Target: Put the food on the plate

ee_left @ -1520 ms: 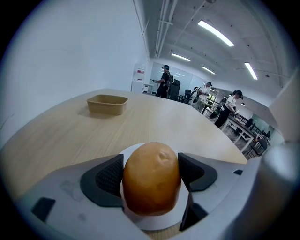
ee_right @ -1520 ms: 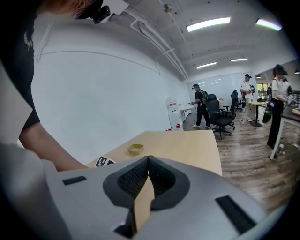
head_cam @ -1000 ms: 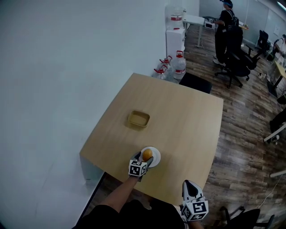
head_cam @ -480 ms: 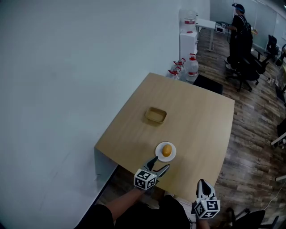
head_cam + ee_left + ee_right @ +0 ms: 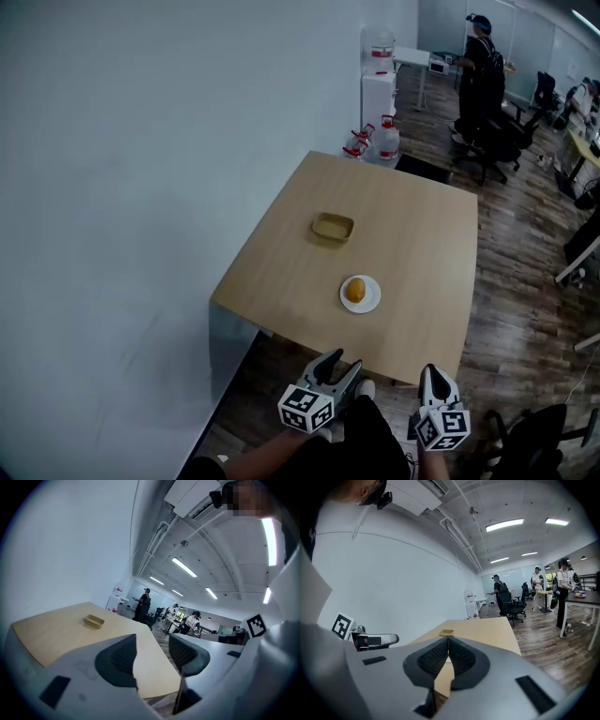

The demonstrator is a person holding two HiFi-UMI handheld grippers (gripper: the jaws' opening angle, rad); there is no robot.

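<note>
Orange round food is seen on the white plate at the frame's centre, while at the lower edge the left gripper is being closed on nothing and the right gripper is pressed together, empty.

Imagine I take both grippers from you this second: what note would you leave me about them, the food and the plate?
Left gripper: nothing between the jaws, which are apart and closing; held short of the table's near edge.
Right gripper: jaws shut on nothing, beside the left one.
Orange food: lying on the white plate.
Tan tray: farther back, nothing seen in it.
Done: food is on the plate.
Left: no other food in sight.
</note>
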